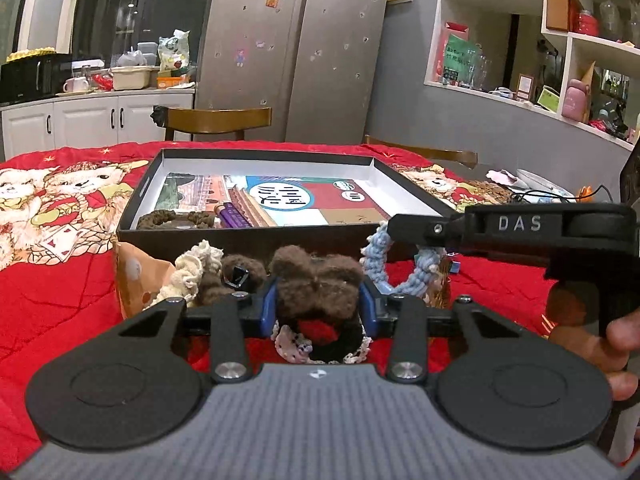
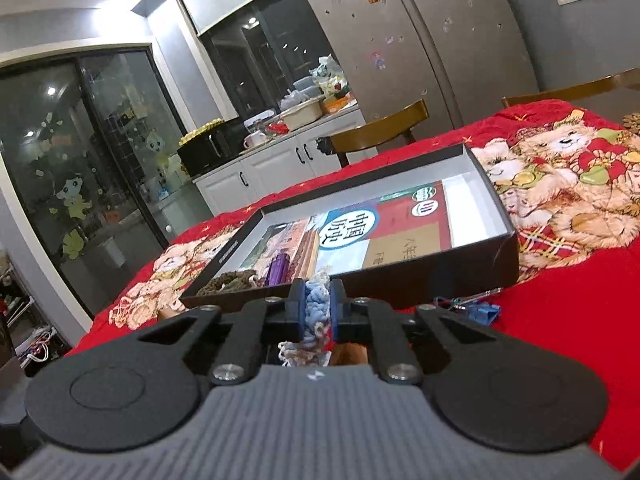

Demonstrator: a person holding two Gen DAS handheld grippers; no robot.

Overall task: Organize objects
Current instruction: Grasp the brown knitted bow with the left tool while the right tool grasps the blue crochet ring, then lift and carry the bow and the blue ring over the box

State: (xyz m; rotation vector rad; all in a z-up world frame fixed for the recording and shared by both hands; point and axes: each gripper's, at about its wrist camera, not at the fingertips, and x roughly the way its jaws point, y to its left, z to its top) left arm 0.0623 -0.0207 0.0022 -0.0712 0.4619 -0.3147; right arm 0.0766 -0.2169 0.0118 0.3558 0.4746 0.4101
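Two hand-held grippers work just in front of a shallow black box that lies on a red bear-print cloth. Left gripper: jaws partly closed, blue pads pressing both sides of a fuzzy brown scrunchie, which sits in a heap of hair ties against the near wall of the box. Right gripper: jaws drawn nearly together, pinching a light blue knitted scrunchie; in the left wrist view the same blue scrunchie hangs from the tip of the right gripper, just to the right of the brown one and in front of the near right part of the box wall. Fingers of a hand show at the right edge of that view, below the right gripper's body. Other hair ties in the heap before the box: a cream scrunchie to the left of the brown one, and a black one with lace trim beneath the left gripper's pads. Inside the box: printed booklets across the floor, a purple tube and a dark brown scrunchie at the near left corner. Small blue clip: on the cloth, right of the box's near corner. Beyond the box: a wooden chair and a steel refrigerator.
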